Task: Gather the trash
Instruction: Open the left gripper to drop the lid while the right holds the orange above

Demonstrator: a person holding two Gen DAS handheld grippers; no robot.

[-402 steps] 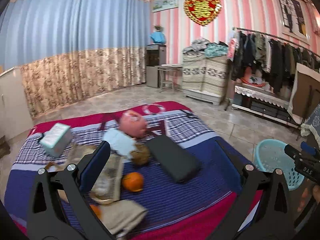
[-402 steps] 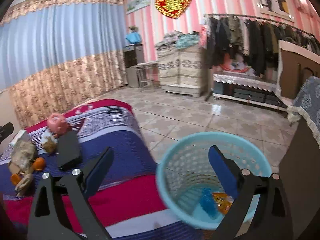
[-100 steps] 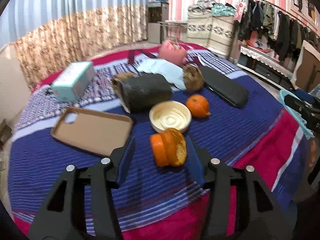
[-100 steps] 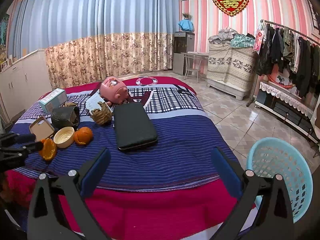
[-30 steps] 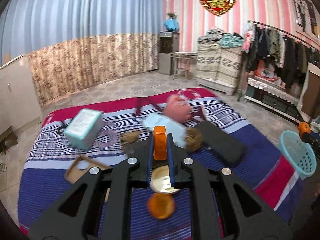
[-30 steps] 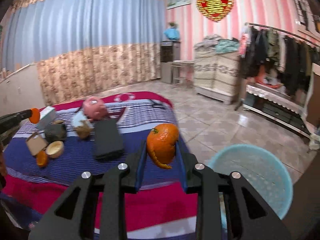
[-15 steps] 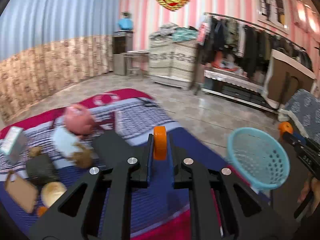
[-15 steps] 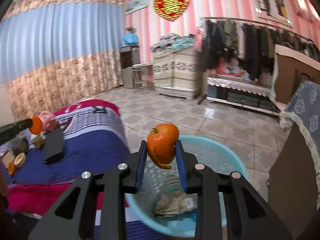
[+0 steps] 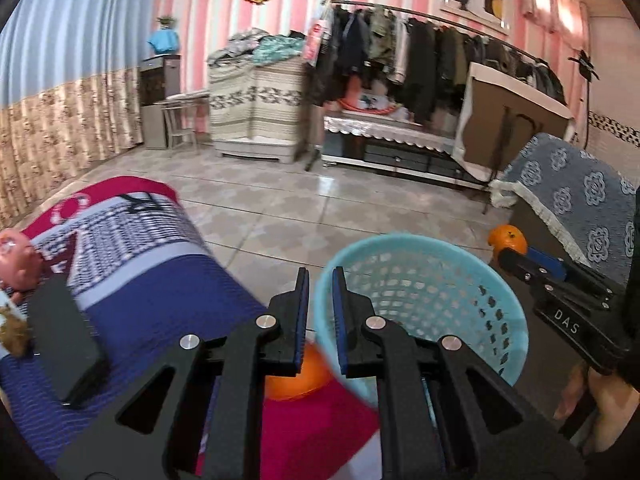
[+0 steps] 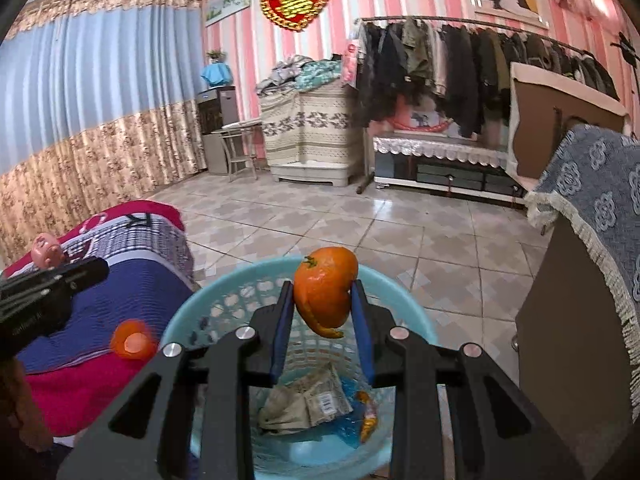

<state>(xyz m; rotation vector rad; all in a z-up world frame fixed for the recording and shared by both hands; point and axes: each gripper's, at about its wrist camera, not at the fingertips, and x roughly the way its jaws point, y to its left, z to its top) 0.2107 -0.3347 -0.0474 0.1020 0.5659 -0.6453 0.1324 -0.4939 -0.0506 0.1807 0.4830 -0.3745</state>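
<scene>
The orange is judged light, soft and easily crushed, best taken across its sides. It is being clamped that way by the right claw, directly above the basket. The left claw is being held almost together and empty, with an orange scrap blurred just below it, outside the rim.

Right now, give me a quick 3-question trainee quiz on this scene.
1. True or false: the right tongs grip an orange.
2. What colour is the basket?
3. The loose orange piece shows: A) inside the basket; B) outside its rim, against the bed cover; C) on the wardrobe rail.
Key: 1 true; 2 light blue; 3 B.
</scene>
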